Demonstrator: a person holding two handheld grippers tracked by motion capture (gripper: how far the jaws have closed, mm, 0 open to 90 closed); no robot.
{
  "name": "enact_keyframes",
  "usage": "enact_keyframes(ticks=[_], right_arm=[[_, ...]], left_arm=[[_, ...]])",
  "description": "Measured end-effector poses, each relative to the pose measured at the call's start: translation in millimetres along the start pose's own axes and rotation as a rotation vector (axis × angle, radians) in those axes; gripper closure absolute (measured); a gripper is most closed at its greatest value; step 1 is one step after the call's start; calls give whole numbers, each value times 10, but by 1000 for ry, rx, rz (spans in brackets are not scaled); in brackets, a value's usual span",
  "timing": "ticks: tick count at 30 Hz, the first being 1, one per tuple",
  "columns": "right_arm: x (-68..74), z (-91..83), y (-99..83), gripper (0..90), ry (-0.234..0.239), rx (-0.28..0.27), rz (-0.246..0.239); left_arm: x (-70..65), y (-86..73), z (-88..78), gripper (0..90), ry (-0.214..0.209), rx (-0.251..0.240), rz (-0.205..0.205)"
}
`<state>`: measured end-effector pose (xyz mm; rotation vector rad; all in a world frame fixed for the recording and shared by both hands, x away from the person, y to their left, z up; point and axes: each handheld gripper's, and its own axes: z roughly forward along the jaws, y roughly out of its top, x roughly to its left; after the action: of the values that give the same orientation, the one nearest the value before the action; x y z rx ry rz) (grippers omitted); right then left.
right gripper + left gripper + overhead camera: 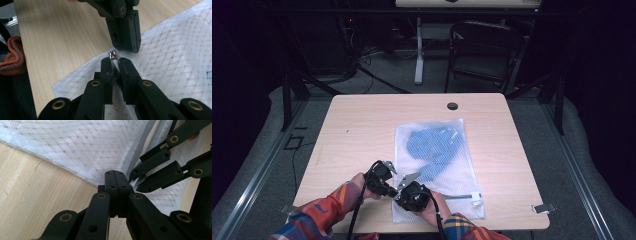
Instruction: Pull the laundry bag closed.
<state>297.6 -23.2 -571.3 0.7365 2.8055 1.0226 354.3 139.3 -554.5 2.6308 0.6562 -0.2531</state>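
Bag: white mesh bag (439, 165) flat on the table (362, 130), its near left corner at both tongs' tips.
Contents: blue cloth (434, 147) inside, beyond the tongs.
Zip pull: metal pull (113, 55) at that corner.
Right gripper (115, 63): nearly closed, pinching the pull.
Left gripper (116, 176): jaws fully together on the bag's edge, just beside the right one.

Right gripper (116, 65) closed on a small metal zipper pull (113, 55), seen protruding above the jaw tips. White mesh bag (175, 62) lying flat on the wooden table (62, 37). Left gripper (127, 48) descending from above, jaws together, tips at the bag's edge just beyond the pull. Orange sleeve (11, 57) at left margin.
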Motion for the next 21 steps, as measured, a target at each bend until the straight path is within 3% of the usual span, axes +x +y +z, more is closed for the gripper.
enact_keyframes(ticks=[7, 11, 21], right_arm=[[-4, -35, -2, 829, -8, -2, 10], [-10, -39, -6, 869, -11, -2, 15], [-28, -19, -4, 865, 4, 7, 31]], left_arm=[[-1, 0, 0, 900, 2, 1, 1], [-10, -7, 11, 900, -5, -18, -23], [7, -9, 10, 900, -9, -19, -14]])
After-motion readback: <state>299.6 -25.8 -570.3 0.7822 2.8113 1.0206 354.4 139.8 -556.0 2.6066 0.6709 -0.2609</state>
